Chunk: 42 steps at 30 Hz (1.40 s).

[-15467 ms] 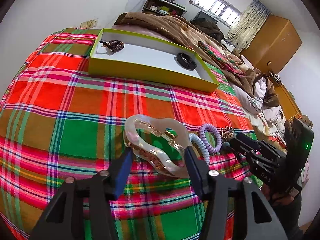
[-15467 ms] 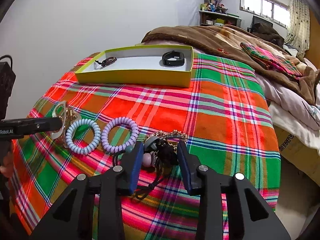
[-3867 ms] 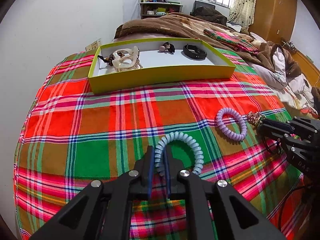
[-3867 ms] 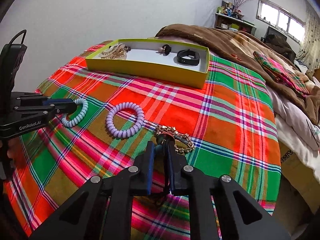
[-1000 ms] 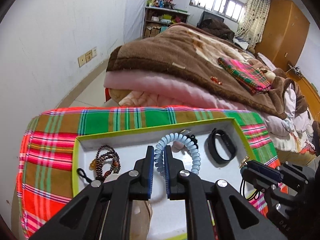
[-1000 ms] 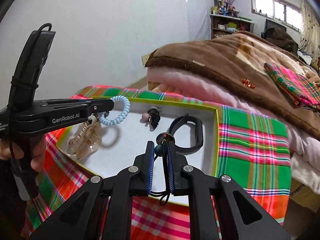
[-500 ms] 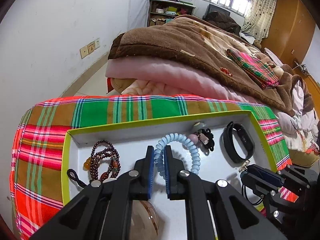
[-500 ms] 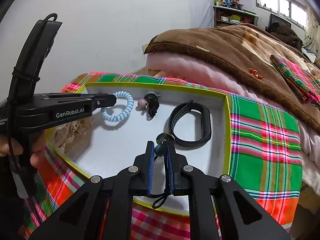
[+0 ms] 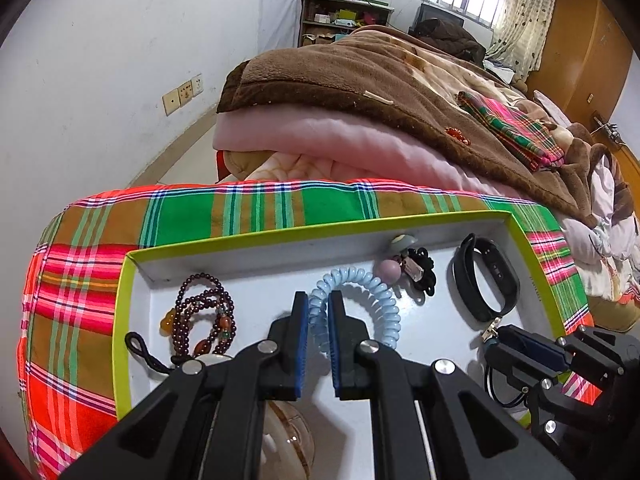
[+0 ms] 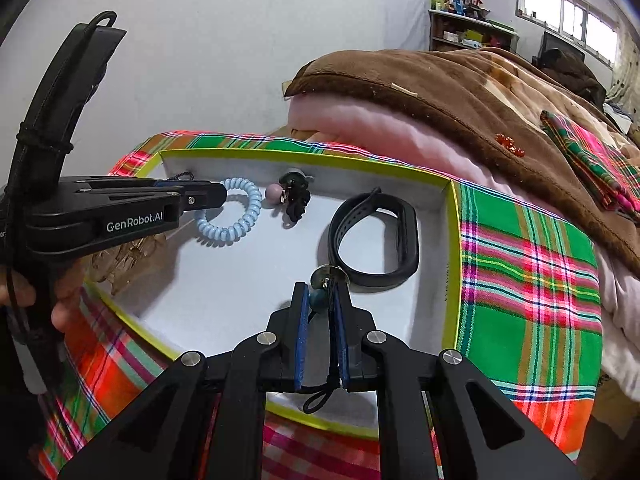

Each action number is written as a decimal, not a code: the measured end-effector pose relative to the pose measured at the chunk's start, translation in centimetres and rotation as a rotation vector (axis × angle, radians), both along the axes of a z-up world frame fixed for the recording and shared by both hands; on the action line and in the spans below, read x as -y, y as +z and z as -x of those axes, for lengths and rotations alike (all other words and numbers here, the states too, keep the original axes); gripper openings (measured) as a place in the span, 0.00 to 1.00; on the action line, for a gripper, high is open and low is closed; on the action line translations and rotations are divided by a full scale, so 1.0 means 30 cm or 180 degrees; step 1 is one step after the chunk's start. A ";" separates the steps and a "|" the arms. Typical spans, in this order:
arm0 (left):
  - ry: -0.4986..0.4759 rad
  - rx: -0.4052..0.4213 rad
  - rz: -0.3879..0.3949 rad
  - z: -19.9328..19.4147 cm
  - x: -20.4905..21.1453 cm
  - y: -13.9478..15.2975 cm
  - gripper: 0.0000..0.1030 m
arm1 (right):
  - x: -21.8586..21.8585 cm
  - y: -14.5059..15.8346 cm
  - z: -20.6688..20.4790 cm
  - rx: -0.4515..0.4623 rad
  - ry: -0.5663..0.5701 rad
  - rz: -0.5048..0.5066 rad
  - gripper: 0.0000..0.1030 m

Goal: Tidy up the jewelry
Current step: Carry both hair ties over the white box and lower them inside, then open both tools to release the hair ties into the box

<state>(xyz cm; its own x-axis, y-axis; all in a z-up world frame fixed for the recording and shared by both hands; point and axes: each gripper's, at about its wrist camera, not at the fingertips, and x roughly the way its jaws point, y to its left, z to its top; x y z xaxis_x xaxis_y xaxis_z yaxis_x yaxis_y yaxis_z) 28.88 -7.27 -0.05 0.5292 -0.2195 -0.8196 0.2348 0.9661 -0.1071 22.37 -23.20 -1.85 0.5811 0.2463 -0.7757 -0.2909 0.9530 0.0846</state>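
A yellow-green box (image 9: 120, 312) (image 10: 450, 240) with a white floor lies on the plaid cloth. My left gripper (image 9: 318, 312) (image 10: 222, 196) is shut on a light blue spiral hair tie (image 9: 372, 300) (image 10: 240, 220), held low over the box's middle. My right gripper (image 10: 321, 292) (image 9: 494, 340) is shut on a black cord with a teal bead and a metal charm (image 10: 329, 274), over the box's right part. On the box floor lie a dark bead bracelet (image 9: 204, 316), a black hair tie with a pink ball (image 9: 416, 268) (image 10: 294, 196), a black wristband (image 9: 486, 280) (image 10: 376, 240) and a clear hair claw (image 10: 124, 256).
Behind the box a brown blanket (image 9: 380, 80) lies over pink bedding (image 9: 320, 140). A white wall with sockets (image 9: 182, 94) rises at the left. A person's hand (image 10: 60, 312) holds the left gripper. A shelf, a window and a wooden wardrobe (image 9: 580, 36) stand far back.
Both grippers have sunk closer to the box floor with their pieces still held. The box fills more of both views.
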 end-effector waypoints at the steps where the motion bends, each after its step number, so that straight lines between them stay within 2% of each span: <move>1: 0.0000 -0.0010 0.0014 0.000 0.000 0.000 0.10 | 0.000 0.000 0.000 0.0003 0.0003 -0.0001 0.12; 12: 0.0017 -0.0034 0.0013 -0.004 0.002 -0.009 0.11 | 0.000 -0.007 -0.002 0.0015 0.0018 0.0011 0.13; 19: 0.0011 -0.0030 0.0024 -0.002 -0.001 -0.007 0.19 | 0.003 -0.007 -0.003 0.0022 0.0008 0.0011 0.17; 23: 0.0010 -0.0022 0.0037 -0.002 -0.001 -0.005 0.25 | 0.001 -0.005 -0.001 0.0033 0.0003 -0.0006 0.31; 27: 0.0062 0.0000 0.0053 -0.001 -0.006 0.003 0.36 | 0.004 -0.003 0.002 0.0050 -0.0015 -0.0009 0.31; 37: 0.0059 0.0010 0.0115 0.010 -0.013 0.017 0.43 | 0.008 0.007 0.010 0.0101 -0.0052 0.0019 0.33; 39: 0.0061 0.0026 0.0116 0.020 -0.014 0.024 0.44 | 0.011 0.010 0.013 0.0109 -0.0063 0.0015 0.36; 40: 0.0046 0.0036 0.0121 0.024 -0.013 0.029 0.45 | 0.013 0.012 0.015 0.0115 -0.0072 0.0009 0.44; 41: 0.0036 0.0047 0.0124 0.031 -0.011 0.034 0.45 | 0.016 0.016 0.019 0.0130 -0.0096 -0.0003 0.47; 42: 0.0025 0.0053 0.0126 0.037 -0.010 0.038 0.47 | 0.019 0.020 0.022 0.0142 -0.0117 -0.0021 0.47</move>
